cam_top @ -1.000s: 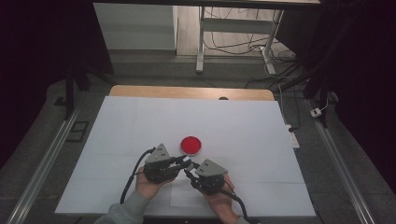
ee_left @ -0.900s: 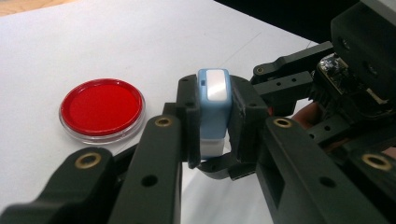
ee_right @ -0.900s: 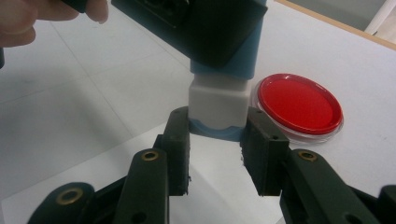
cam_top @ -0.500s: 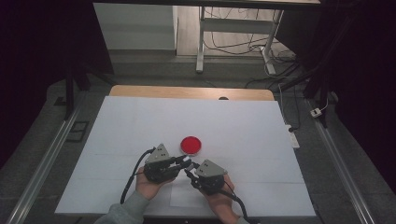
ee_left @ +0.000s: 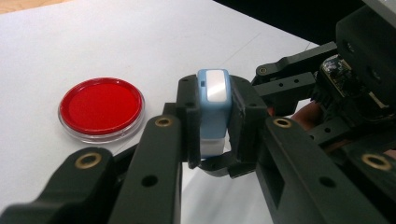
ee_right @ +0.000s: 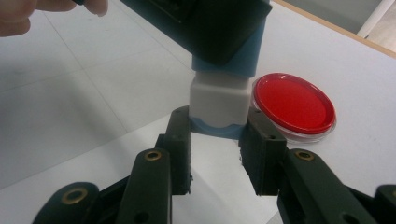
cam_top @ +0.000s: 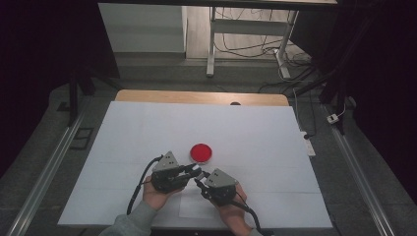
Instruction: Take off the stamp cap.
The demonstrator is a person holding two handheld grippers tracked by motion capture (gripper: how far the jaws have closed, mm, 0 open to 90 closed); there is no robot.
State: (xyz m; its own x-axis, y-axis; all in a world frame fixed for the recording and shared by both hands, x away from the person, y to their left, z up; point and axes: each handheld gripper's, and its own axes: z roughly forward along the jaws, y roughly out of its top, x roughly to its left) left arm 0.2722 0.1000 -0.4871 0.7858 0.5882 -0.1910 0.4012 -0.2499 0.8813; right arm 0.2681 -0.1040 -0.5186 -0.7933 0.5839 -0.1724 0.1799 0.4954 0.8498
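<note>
The left gripper [cam_top: 195,170] is clamped tight on the pale-blue upper half of a small blue-and-white plastic block [ee_left: 213,109], holding it in the air just above the white worktop [cam_top: 255,132]. In the left gripper view its jaws press on both flanks of the blue part, with the white part hanging below them.

The right gripper [ee_right: 215,140] meets it from the other side. Its jaws have just been closing, and they now sit against the white lower part of the block [ee_right: 218,103], with no gap to see between pads and plastic. Compared with a second ago the two hands sit in the same spot in the high view, so only this squeeze has changed.

That likely means both ends of the block are now secured, and the work in hand looks like pulling or twisting the two halves apart; a slip of the white part is the risk.

A round red dish with a clear rim [cam_top: 201,153] lies flat on the worktop just beyond the jaws, apart from the block, probably where a piece is meant to go.
</note>
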